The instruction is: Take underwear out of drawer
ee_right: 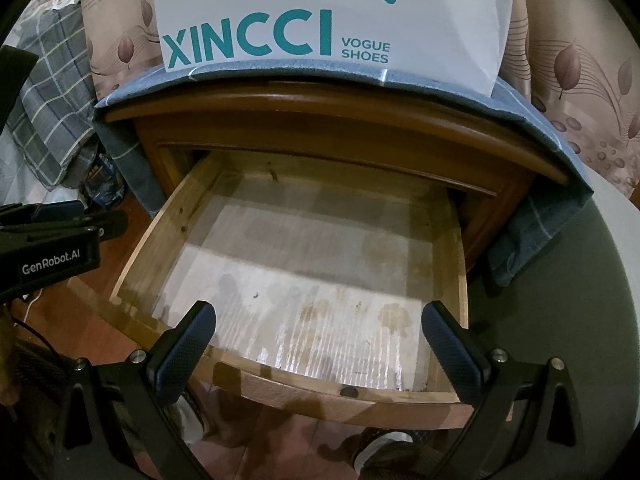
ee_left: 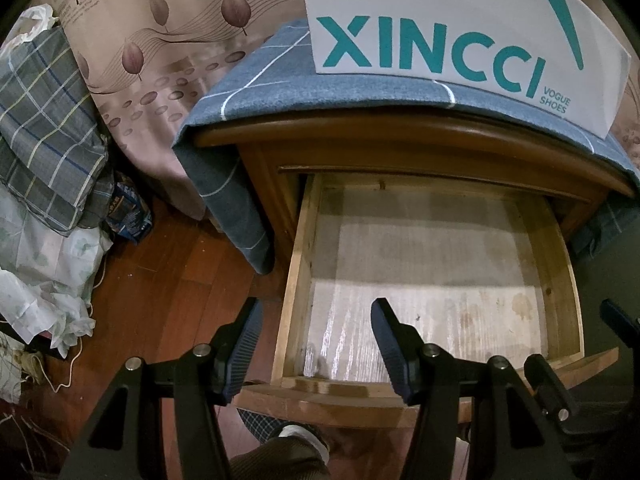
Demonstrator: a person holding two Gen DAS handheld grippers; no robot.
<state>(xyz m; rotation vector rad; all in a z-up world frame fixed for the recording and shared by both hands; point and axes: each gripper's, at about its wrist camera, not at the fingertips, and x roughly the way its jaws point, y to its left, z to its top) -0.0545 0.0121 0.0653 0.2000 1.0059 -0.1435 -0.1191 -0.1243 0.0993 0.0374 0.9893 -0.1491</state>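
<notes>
The wooden drawer (ee_left: 298,280) of a nightstand (ee_left: 400,148) is pulled out. Its bottom is bare pale, stained lining, and no underwear shows in either view. My left gripper (ee_left: 316,308) hovers open above the drawer's front left corner, one finger outside the left wall and one over the lining. Open as well, my right gripper (ee_right: 318,312) hangs over the front rim of the drawer (ee_right: 320,384) with nothing between its fingers. The left gripper (ee_right: 60,232) appears at the left edge of the right wrist view.
A white XINCCI shoe bag (ee_left: 440,40) stands on a blue checked cloth (ee_left: 260,80) that covers the nightstand top. Plaid fabric and plastic bags (ee_left: 44,140) are piled on the wooden floor at left. A person's shoe (ee_left: 296,436) is below the drawer front. A grey-green rounded seat (ee_right: 560,320) is at right.
</notes>
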